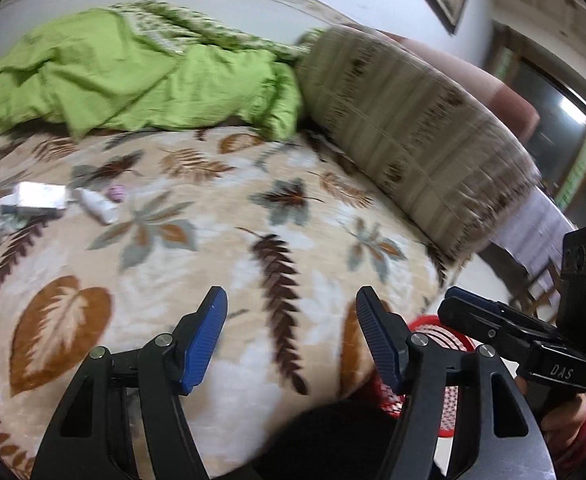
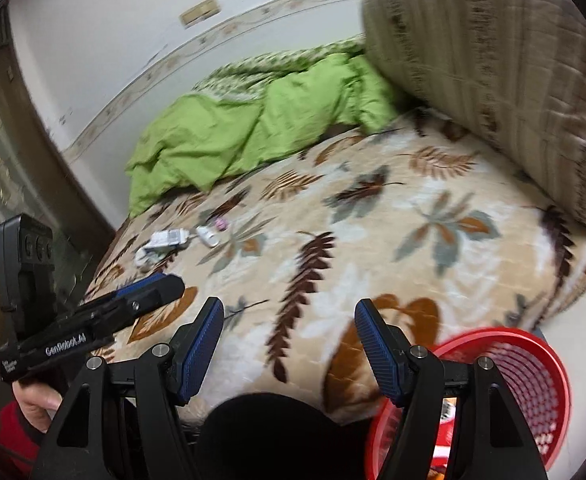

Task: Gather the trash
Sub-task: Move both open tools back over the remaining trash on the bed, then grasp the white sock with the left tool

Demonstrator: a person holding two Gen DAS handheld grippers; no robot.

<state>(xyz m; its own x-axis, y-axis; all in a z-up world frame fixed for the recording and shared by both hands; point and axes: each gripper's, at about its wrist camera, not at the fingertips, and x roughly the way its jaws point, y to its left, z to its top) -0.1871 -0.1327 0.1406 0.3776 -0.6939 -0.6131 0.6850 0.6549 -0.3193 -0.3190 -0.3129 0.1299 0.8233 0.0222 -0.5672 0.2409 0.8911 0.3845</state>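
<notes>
Red mesh basket point(image 2: 533, 380) sits lower right, half hidden by your right gripper point(image 2: 289, 344); both it and your left gripper point(image 1: 291, 336) gape empty. Blurred white trash point(image 1: 41, 200) lies mid-left on the blanket point(image 1: 253, 208), pieces indistinct

We count two black grippers with blue ribbed pads point(image 1: 291, 336) point(image 2: 289, 336), one red plastic mesh basket point(image 2: 533, 380), one crumpled green quilt point(image 1: 141, 68), one striped beige bolster point(image 1: 409, 136) and roughly four small white scraps of litter point(image 1: 41, 198)
</notes>
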